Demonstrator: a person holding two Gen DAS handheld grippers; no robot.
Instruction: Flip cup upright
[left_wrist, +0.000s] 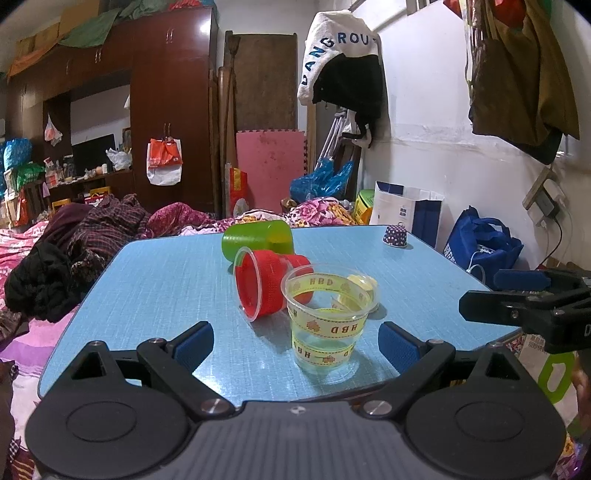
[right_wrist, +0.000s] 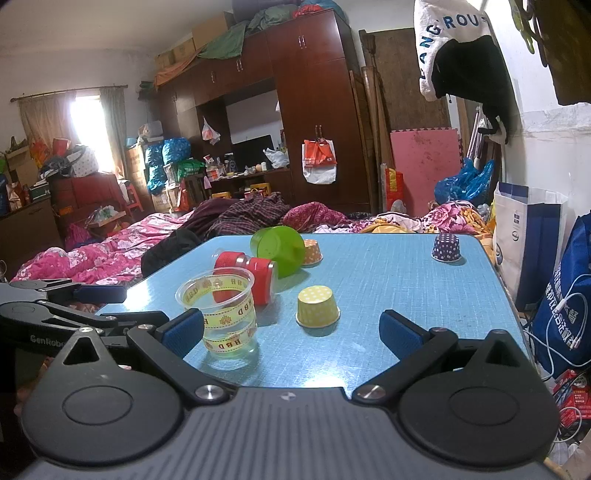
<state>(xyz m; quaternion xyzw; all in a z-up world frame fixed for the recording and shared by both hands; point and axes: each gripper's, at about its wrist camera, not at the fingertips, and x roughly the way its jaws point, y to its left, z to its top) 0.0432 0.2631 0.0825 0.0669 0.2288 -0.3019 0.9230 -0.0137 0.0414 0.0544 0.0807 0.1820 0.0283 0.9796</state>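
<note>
A clear plastic cup with a yellow HBD ribbon (left_wrist: 325, 319) stands upright on the blue table (left_wrist: 155, 280); it also shows in the right wrist view (right_wrist: 225, 319). A red cup (left_wrist: 264, 282) lies on its side behind it, also in the right wrist view (right_wrist: 245, 273). A green cup (left_wrist: 258, 238) lies on its side farther back. My left gripper (left_wrist: 295, 339) is open, its fingers either side of the clear cup, not touching. My right gripper (right_wrist: 291, 330) is open and empty, with a yellow dotted paper cup (right_wrist: 317, 306) upside down ahead of it.
An orange paper cup (right_wrist: 312, 251) and a purple dotted one (right_wrist: 447, 247) stand upside down near the far edge. A bed with pink bedding (right_wrist: 110, 251) lies to the left. Bags (right_wrist: 561, 288) stand along the wall at the right. The right gripper's fingers show at the table's right edge (left_wrist: 524, 299).
</note>
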